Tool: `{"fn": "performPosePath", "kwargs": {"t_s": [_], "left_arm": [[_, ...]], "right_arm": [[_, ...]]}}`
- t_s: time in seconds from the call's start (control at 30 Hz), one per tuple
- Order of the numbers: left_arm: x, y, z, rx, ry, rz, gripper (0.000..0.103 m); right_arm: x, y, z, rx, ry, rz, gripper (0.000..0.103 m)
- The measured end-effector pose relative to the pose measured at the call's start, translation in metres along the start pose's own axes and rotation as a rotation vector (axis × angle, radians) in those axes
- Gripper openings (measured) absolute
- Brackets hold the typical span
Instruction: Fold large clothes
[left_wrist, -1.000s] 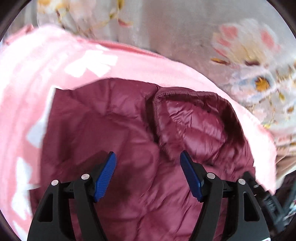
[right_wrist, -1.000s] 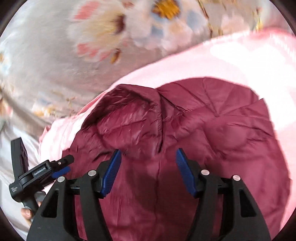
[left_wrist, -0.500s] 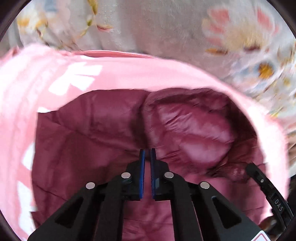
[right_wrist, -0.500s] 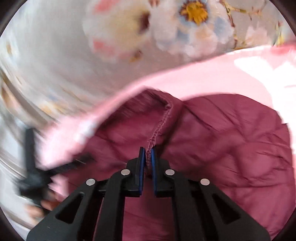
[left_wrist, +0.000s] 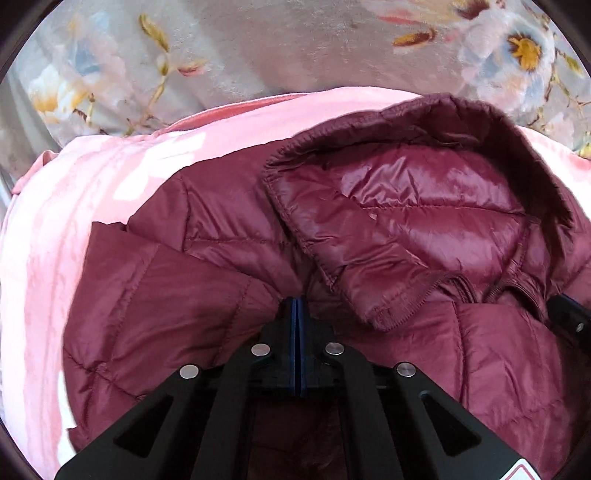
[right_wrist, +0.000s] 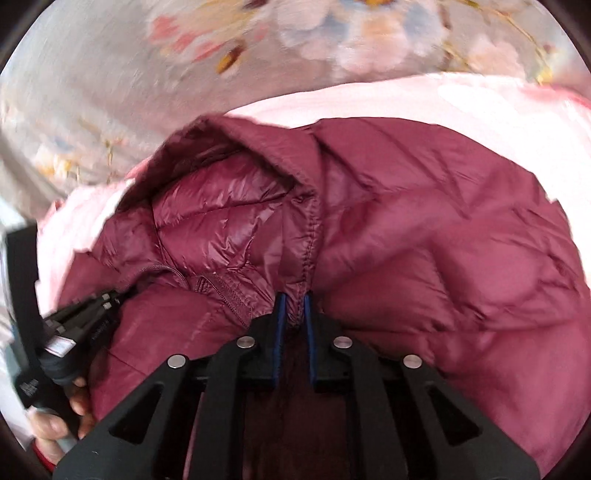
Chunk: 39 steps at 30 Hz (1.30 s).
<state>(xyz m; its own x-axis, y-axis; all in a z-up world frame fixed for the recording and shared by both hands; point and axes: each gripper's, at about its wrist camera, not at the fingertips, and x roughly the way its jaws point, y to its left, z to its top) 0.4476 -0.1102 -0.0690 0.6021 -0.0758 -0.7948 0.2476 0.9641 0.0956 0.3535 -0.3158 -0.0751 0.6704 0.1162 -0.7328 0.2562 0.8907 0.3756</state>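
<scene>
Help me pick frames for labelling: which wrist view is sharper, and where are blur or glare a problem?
Left wrist view: sharp; sheen on the maroon quilted puffer jacket's hood lining, pale patches on the pink blanket washed out. Right wrist view: motion blur smears the grey floral bedcover and softens the frame's edges; pink blanket overexposed at upper right. Both show fisheye bending and dark corners.

Maroon quilted jacket (left_wrist: 207, 295), pink blanket (left_wrist: 92, 192)
</scene>
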Motion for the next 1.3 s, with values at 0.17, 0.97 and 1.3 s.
{"fn": "performPosePath", "kwargs": {"t_s": [0.17,0.97,1.3], "left_arm": [[-0.038,0.038,0.041,-0.108,-0.054,-0.076,0.006],[0.038,0.013,0.058,-0.062,-0.001,-0.067,0.007],[0.038,0.001,0.047,-0.010,-0.073,0.020,0.007]], "right_arm": [[-0.039,0.009,0.052,-0.003,-0.132,0.000,0.013],[0.051,0.017,0.057,-0.187,-0.090,-0.171,0.009],[0.056,0.025,0.051,-0.245,-0.128,-0.225,0.010]]}}
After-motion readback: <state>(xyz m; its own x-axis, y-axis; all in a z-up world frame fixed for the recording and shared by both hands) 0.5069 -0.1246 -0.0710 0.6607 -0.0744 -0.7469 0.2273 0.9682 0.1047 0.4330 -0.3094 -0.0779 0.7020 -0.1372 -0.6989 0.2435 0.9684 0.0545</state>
